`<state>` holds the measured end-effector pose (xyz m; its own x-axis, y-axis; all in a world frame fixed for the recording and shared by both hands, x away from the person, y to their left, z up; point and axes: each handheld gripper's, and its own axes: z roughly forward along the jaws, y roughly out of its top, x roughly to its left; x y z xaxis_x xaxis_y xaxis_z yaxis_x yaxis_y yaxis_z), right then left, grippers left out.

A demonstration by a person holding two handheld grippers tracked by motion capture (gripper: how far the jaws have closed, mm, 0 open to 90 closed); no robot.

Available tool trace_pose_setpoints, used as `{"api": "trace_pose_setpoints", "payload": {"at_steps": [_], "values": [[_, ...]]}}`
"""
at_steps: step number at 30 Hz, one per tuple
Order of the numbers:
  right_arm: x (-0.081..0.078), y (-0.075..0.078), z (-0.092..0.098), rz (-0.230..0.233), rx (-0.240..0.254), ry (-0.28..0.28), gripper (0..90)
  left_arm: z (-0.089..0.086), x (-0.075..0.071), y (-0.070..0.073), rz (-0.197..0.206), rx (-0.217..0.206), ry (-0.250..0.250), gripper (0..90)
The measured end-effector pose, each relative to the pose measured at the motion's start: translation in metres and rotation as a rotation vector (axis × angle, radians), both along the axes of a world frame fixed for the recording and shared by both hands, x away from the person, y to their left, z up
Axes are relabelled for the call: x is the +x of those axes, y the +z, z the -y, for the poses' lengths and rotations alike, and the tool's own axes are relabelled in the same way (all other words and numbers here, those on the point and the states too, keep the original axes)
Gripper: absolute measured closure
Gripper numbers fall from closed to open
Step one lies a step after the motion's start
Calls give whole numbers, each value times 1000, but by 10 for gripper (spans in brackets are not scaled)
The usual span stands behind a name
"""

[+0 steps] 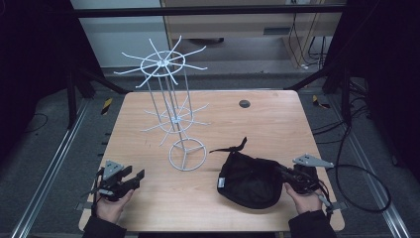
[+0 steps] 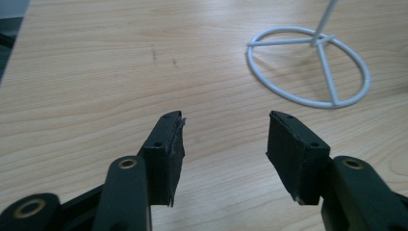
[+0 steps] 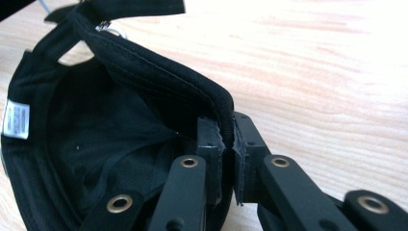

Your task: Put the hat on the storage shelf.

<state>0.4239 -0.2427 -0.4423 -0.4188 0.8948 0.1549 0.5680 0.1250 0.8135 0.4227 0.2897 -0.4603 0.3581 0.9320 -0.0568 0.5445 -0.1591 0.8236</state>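
Cap (image 1: 250, 179) | black woven cloth, lying crown-down on desk (image 1: 277, 124) at its near right, white label inside | right gripper (image 3: 227, 139) clamps its stitched rim, likely to lift it toward a hook | left gripper (image 2: 225, 142) wide, empty, resting over bare woodgrain | white wire rack (image 1: 171, 101), ring base, upright behind.

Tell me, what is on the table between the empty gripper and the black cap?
In the high view, the white rack's ring base stands between the left gripper and the cap; the rest is bare wooden table.
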Motion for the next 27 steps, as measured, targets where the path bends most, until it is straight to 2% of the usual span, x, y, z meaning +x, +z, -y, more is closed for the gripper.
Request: {"api": "trace_pose_setpoints", "payload": {"at_steps": [1,3,5,6,9,10,12,13,15,20,27], "values": [[0,0,0,0,0,0,839,0,0,0,0,0,0,472],[0,4,0,26,2,-15,841,13,-3,2,3,-4,-40,472],[0,5,0,30,1,-20,841,16,-4,3,6,-6,-52,472],[1,7,0,41,2,-33,841,28,-6,5,13,-17,-81,472],[1,9,0,50,-2,-41,842,38,-9,7,20,-24,-106,468],[2,11,0,59,-7,-49,842,50,-12,10,33,-26,-138,463],[2,13,0,69,-13,-56,842,62,-14,13,39,-24,-172,456],[2,13,0,69,-13,-56,842,62,-14,13,39,-24,-172,453],[4,17,0,83,-15,-69,843,79,-16,15,39,-12,-220,447],[9,27,-1,121,-31,-93,843,95,-14,14,38,-7,-250,436],[18,42,0,172,-59,-127,843,100,-11,14,38,-8,-256,432]]}}
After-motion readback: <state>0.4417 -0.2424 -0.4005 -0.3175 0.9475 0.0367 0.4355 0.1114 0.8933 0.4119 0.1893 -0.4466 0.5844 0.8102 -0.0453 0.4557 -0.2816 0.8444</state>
